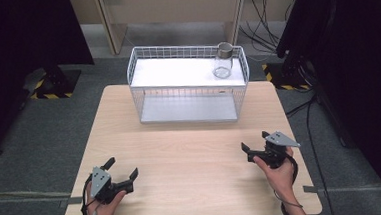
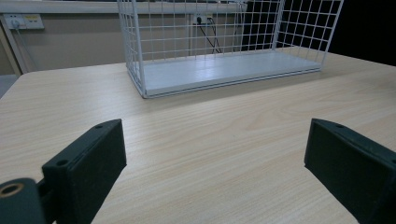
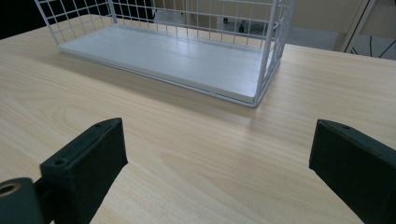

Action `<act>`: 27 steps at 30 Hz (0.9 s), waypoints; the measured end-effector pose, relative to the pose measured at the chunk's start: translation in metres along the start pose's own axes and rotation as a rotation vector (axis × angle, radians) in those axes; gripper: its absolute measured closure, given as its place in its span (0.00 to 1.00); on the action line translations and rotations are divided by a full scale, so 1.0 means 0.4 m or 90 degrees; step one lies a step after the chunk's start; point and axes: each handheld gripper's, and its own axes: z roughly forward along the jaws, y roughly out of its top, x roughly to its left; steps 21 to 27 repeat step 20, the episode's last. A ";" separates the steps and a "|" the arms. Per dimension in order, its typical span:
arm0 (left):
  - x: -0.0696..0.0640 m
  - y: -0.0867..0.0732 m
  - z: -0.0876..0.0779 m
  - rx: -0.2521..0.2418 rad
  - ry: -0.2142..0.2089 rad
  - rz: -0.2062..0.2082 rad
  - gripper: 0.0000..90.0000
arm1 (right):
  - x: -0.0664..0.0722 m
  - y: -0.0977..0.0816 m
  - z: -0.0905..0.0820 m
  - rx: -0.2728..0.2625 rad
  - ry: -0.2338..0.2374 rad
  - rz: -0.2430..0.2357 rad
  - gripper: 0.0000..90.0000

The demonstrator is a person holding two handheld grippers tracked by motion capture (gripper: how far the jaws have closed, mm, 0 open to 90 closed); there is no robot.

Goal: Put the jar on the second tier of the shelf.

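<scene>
high view shows my left hand-held gripper (image 1: pixel 121 172) and right hand-held gripper (image 1: pixel 253 141) low on the desk (image 1: pixel 191 152), both with jaws wide apart and empty. the glass jar (image 1: pixel 223 60) stands upright on the top shelf of the white wire rack (image 1: pixel 188 103), at its right end. i think the right one should reach it, coming level and closing around the middle of the body, not the lid.

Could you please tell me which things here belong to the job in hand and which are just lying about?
Belonging to the job:
glass jar on the rack's top shelf
white wire rack
left gripper, open
right gripper, open

Just about:
wooden table
cables on the floor behind
</scene>
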 end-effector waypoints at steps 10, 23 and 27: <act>0.000 0.000 0.000 0.000 0.000 0.000 0.06 | -0.010 -0.057 -0.004 0.003 -0.008 0.016 0.05; 0.000 0.000 0.000 0.001 0.001 -0.001 0.06 | -0.010 -0.079 -0.008 -0.003 -0.007 0.026 0.05; 0.000 0.000 0.000 0.001 0.001 -0.001 0.06 | -0.010 -0.079 -0.008 -0.003 -0.007 0.026 0.05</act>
